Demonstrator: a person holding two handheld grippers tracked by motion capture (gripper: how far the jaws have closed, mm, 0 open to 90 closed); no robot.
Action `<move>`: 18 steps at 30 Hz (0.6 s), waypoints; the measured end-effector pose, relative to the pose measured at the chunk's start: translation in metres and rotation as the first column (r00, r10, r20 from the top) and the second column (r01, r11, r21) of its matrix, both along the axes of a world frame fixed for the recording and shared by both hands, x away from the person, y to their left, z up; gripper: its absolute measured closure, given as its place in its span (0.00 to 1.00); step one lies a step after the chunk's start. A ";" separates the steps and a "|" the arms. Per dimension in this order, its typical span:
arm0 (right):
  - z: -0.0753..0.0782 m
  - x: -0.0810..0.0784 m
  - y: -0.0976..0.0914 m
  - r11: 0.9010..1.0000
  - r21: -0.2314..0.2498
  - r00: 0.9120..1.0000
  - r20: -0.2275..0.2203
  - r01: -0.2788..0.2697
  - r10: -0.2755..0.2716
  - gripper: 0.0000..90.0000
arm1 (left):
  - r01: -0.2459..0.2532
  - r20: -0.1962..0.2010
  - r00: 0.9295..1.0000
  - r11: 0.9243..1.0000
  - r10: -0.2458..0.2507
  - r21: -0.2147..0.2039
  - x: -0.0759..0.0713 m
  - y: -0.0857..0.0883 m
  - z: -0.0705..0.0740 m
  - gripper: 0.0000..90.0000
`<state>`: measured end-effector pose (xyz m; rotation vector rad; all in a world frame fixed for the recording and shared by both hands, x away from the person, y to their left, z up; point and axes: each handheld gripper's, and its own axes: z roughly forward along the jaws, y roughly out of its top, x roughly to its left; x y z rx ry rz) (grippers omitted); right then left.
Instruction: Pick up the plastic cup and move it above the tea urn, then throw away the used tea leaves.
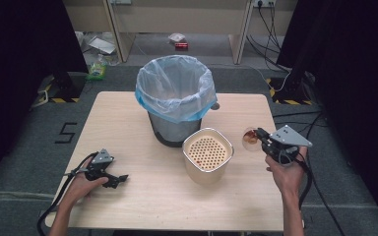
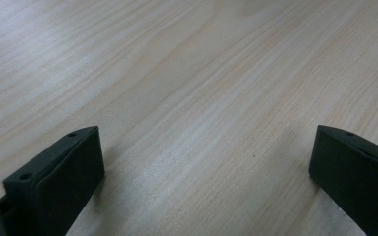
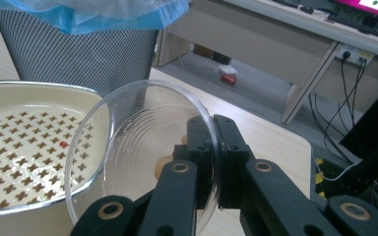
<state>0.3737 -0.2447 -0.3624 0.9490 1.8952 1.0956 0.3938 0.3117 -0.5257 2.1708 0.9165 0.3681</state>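
a mesh bin [image 1: 175, 98] lined with a blue-rimmed bag stands mid-table [image 1: 128, 196]. just in front sits a cream container [image 1: 207, 155] with a perforated insert. the clear bowl [image 1: 250, 138], tilted on edge, hangs just right of it, its rim pinched tight in the right gripper [image 1: 262, 136]. the left gripper [image 1: 122, 178] rests low over bare wood, jaws wide apart, holding nothing.

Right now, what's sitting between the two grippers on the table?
In the high view, the cream strainer pot stands between the left gripper and the right gripper.

Pale matt wood table [image 1: 142, 196], seemingly clear-plastic bowl [image 3: 138, 147]
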 end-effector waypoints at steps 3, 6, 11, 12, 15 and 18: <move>0.002 0.003 0.005 1.000 -0.002 1.000 0.018 -0.006 0.006 0.97 | 0.000 0.000 1.000 1.000 0.000 0.000 0.000 0.000 0.000 0.00; 0.003 0.005 0.010 1.000 -0.004 0.999 0.039 -0.009 0.010 0.97 | 0.000 0.000 1.000 1.000 0.000 0.000 0.000 0.000 0.000 0.00; 0.008 0.006 0.015 1.000 0.001 0.999 0.053 -0.010 0.010 0.97 | 0.000 0.000 1.000 1.000 0.000 0.000 0.000 0.000 0.000 0.00; 0.008 0.006 0.015 1.000 0.001 0.999 0.053 -0.010 0.010 0.97 | 0.000 0.000 1.000 1.000 0.000 0.000 0.000 0.000 0.000 0.00; 0.010 0.007 0.021 1.000 -0.005 0.998 0.061 -0.018 0.018 0.97 | 0.000 0.000 1.000 1.000 0.000 0.000 0.000 0.000 0.000 0.00; 0.011 0.009 0.026 1.000 -0.009 0.996 0.080 -0.025 0.026 0.97 | 0.000 0.000 1.000 1.000 0.000 0.000 0.000 0.000 0.000 0.00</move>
